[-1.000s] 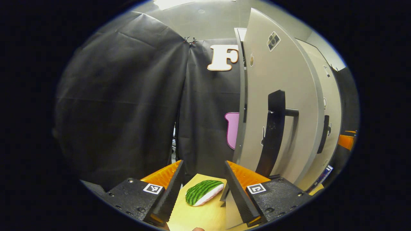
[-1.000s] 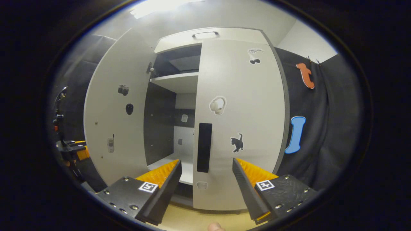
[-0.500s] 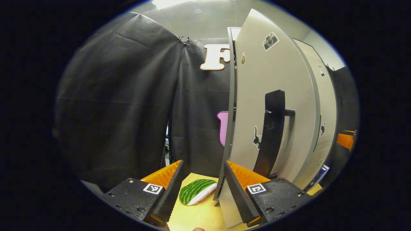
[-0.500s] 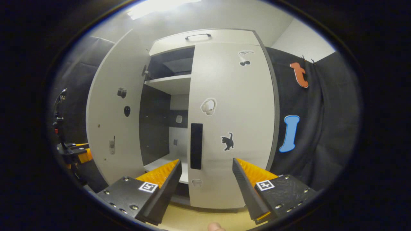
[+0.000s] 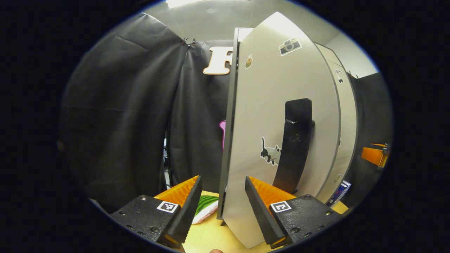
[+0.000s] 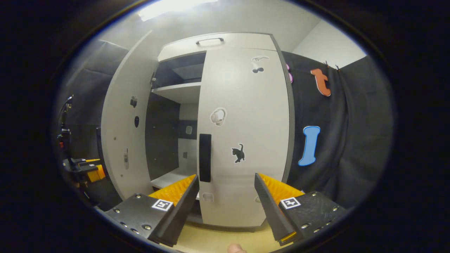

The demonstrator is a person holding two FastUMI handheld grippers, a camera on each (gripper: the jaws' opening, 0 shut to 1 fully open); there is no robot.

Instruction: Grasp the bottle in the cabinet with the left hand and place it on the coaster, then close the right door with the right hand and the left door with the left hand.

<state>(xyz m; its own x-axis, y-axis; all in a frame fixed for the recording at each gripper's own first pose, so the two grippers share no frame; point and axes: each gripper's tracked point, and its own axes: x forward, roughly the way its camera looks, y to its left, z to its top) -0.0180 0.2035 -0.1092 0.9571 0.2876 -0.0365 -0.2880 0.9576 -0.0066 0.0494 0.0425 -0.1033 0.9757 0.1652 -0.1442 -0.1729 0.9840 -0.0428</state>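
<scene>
2 grippers agape, empty

No readable words, brand names or numbers appear. The signs are pictures only. In the left gripper view, the left door carries a camera sticker at its 12 o'clock edge and a cat sticker low down, at 9 o'clock of its black handle. In the right gripper view, the right door carries a headphones sticker near its centre and a black cat sticker at 5 o'clock from it. Each claw finger base bears a square black-and-white marker tag, a coded pattern rather than text.
</scene>
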